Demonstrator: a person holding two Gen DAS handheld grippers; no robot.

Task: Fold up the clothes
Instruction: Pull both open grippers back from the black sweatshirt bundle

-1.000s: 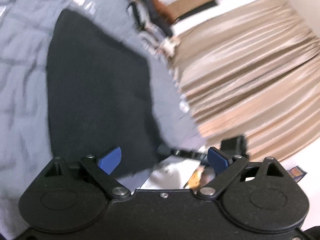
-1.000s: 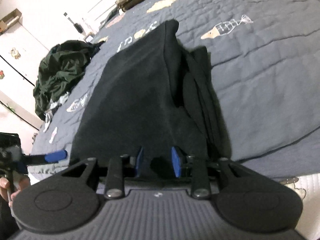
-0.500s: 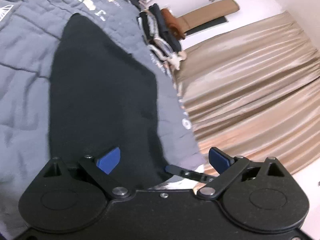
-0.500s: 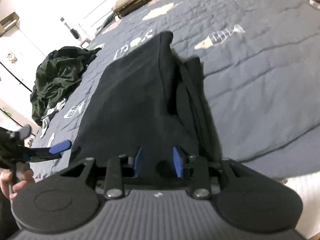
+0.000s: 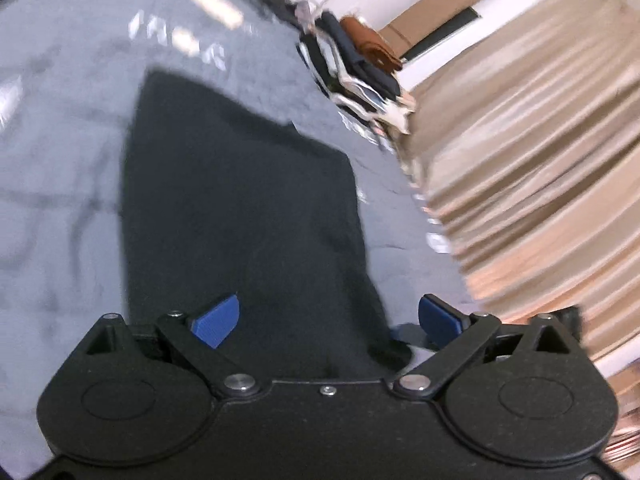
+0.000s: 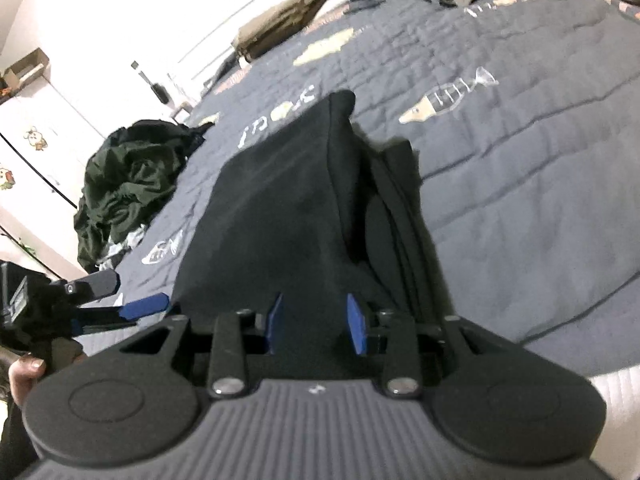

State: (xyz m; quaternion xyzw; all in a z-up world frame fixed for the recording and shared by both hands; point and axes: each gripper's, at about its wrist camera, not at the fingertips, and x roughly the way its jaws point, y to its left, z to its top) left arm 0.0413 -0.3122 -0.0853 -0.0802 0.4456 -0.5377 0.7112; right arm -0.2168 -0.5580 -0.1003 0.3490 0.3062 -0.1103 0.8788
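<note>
A black garment [image 6: 288, 208] lies folded lengthwise on the grey-blue quilt [image 6: 520, 168], with narrower folded layers along its right side. My right gripper [image 6: 316, 324] is at the garment's near edge. Its jaws are opening, and black cloth shows in the gap between the blue pads without being pinched. My left gripper [image 5: 328, 320] stands wide open above the garment [image 5: 240, 208], its left pad over the cloth and its right pad past the cloth's right edge. In the right wrist view the left gripper [image 6: 128, 296], held by a hand [image 6: 24, 368], is beside the garment's near left corner.
A heap of dark green clothes [image 6: 128, 184] lies on the quilt's left side. A stack of folded clothes [image 5: 360, 68] sits at the far end by a beige curtain [image 5: 520, 168]. The white mattress edge [image 6: 600, 392] shows at the near right.
The left gripper has swung and shifted toward the garment's near left corner, so more of the cloth now lies between its pads. The right gripper's pads stand slightly wider apart.
</note>
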